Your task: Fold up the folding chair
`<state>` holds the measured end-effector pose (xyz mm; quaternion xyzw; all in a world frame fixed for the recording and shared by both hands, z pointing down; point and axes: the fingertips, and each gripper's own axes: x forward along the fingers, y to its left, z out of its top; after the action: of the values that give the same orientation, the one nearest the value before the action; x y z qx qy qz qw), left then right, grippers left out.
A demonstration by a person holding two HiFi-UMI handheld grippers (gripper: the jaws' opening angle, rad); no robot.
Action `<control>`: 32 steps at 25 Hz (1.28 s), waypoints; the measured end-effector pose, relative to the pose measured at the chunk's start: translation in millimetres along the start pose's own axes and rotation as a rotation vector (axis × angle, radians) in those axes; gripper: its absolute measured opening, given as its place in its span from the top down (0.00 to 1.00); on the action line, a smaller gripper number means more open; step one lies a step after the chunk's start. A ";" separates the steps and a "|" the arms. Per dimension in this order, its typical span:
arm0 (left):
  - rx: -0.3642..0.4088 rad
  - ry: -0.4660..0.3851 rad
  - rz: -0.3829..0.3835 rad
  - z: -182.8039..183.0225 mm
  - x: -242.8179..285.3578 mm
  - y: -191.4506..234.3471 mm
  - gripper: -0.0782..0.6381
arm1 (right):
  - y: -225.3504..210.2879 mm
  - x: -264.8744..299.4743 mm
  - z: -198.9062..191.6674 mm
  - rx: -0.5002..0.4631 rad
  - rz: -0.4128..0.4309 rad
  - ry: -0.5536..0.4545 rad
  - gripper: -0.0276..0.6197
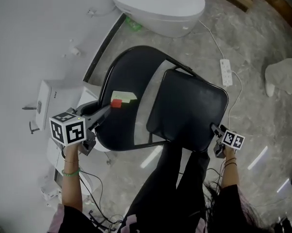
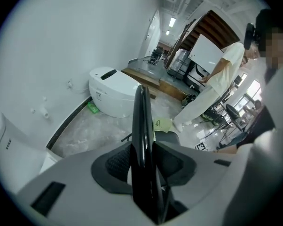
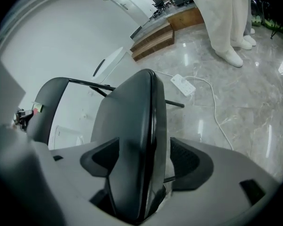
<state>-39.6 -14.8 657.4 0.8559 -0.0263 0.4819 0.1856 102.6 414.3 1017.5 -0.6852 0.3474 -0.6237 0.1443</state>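
A black folding chair stands below me, its rounded backrest [image 1: 131, 76] tilted toward the seat [image 1: 187, 108]. A yellow-green note and a red tag [image 1: 121, 98] stick on the backrest. My left gripper [image 1: 103, 112] is at the backrest's left rim; in the left gripper view the thin black rim [image 2: 140, 126] runs between the pads, and the left gripper [image 2: 142, 160] is shut on it. My right gripper [image 1: 217, 130] is at the seat's right corner. The thick seat edge [image 3: 141, 126] sits inside the right gripper [image 3: 144, 160], whose jaws stand wide with a small gap on the right.
A white toilet-like unit [image 1: 158, 4] stands by the wall beyond the chair. A power strip [image 1: 226, 72] and its cable lie on the marble floor at the right. A white box [image 1: 51, 98] sits at the left. A person in white trousers [image 3: 226, 18] stands farther off.
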 end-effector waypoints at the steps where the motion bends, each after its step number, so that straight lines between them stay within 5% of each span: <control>1: 0.007 -0.001 0.007 0.5 1.2 -0.5 0.69 | -6.2 5.1 -2.1 0.006 0.019 0.014 0.46; 9: 0.012 -0.044 0.026 2.4 10.0 0.9 0.69 | -4.1 35.2 -5.4 0.160 0.396 0.058 0.46; 19: -0.044 -0.029 -0.039 4.3 17.3 -12.3 0.72 | 20.2 39.0 22.8 0.081 0.388 0.011 0.46; 24: -0.076 -0.064 -0.021 21.8 -9.0 -18.8 0.73 | 63.8 0.3 52.4 0.028 0.331 0.040 0.48; 32: -0.060 -0.146 -0.149 45.7 -62.2 -53.1 0.75 | 170.7 -67.2 48.1 0.055 0.326 0.001 0.56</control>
<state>-23.7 10.6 568.7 0.8824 0.0094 0.4020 0.2442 99.3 324.6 850.4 -0.6153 0.4370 -0.6014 0.2621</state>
